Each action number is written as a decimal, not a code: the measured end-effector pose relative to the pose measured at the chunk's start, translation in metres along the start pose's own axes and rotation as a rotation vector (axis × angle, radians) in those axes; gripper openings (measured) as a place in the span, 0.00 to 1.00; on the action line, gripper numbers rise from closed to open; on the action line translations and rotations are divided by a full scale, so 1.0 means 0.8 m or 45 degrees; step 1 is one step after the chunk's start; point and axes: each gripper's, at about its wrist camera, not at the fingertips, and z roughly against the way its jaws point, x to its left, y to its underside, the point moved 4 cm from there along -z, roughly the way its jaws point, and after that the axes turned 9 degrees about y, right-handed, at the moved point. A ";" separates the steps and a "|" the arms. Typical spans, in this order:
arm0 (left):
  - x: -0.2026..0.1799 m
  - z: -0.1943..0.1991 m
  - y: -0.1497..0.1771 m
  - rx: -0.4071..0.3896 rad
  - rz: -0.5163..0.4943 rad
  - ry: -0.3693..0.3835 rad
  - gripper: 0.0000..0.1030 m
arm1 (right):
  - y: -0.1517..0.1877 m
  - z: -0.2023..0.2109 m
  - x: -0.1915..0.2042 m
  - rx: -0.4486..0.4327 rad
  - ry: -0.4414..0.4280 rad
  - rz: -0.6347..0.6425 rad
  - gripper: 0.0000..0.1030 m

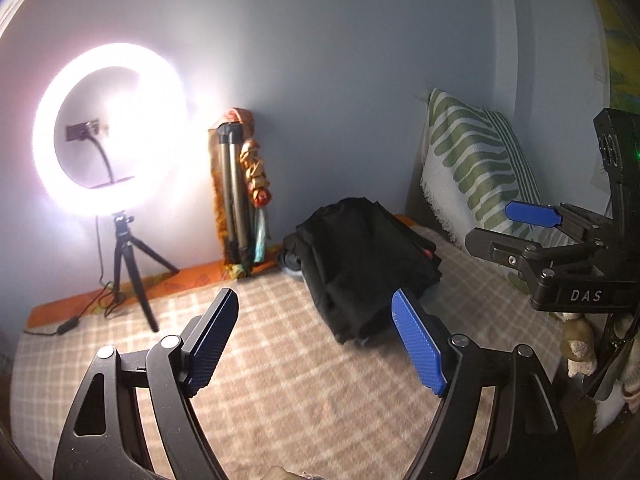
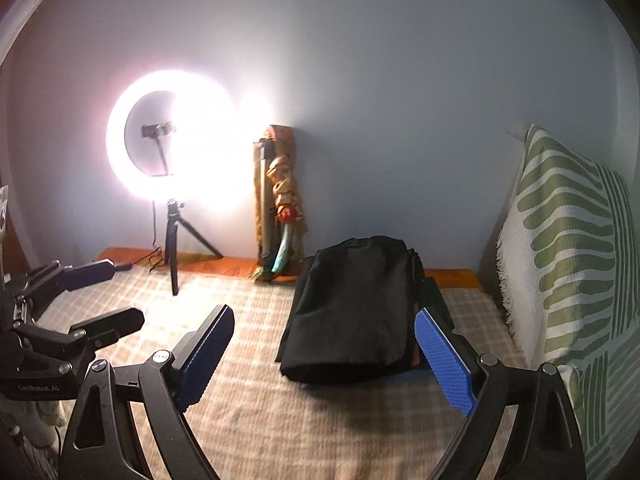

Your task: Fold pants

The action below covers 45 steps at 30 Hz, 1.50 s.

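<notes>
Both grippers, left gripper (image 1: 316,344) and right gripper (image 2: 324,352), have fingers spread wide with nothing in them. Folded black pants (image 2: 352,312) sit mid-frame on the plaid bed (image 2: 248,412); ring light (image 2: 168,140) glows upper left.

Bed: we see the folded black pants (image 2: 352,308) lying on the checked beige blanket (image 2: 248,412).
Left: lit ring light on its black tripod (image 2: 176,248).
Right: green-patterned white pillow (image 2: 560,248).
Behind: folded metal tripod (image 2: 264,208) against the wall.
</notes>
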 end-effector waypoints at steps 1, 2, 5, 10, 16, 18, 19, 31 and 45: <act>0.000 0.004 0.006 0.002 0.007 -0.003 0.77 | 0.006 0.007 0.005 -0.002 0.003 0.005 0.91; -0.001 0.008 0.012 0.010 0.010 0.000 0.77 | 0.011 0.011 0.007 -0.004 0.007 0.005 0.91; -0.003 0.019 0.028 0.020 0.019 0.001 0.77 | 0.027 0.027 0.016 -0.011 -0.001 -0.004 0.91; -0.006 0.034 0.050 0.023 0.005 -0.018 0.77 | 0.055 0.044 0.025 -0.003 0.007 -0.023 0.91; -0.008 0.044 0.060 0.017 -0.027 -0.027 0.79 | 0.083 0.060 0.029 0.003 0.032 -0.063 1.00; -0.006 0.047 0.066 0.001 -0.030 -0.042 0.83 | 0.093 0.066 0.032 -0.002 0.060 -0.060 1.00; -0.004 0.048 0.070 0.001 -0.022 -0.047 0.84 | 0.099 0.069 0.034 0.003 0.070 -0.050 1.00; -0.015 0.036 0.101 0.110 0.000 0.027 0.86 | 0.130 0.085 0.041 0.020 0.174 -0.101 1.00; -0.035 0.035 0.114 0.150 -0.068 0.047 0.87 | 0.135 0.091 0.047 0.014 0.187 -0.158 1.00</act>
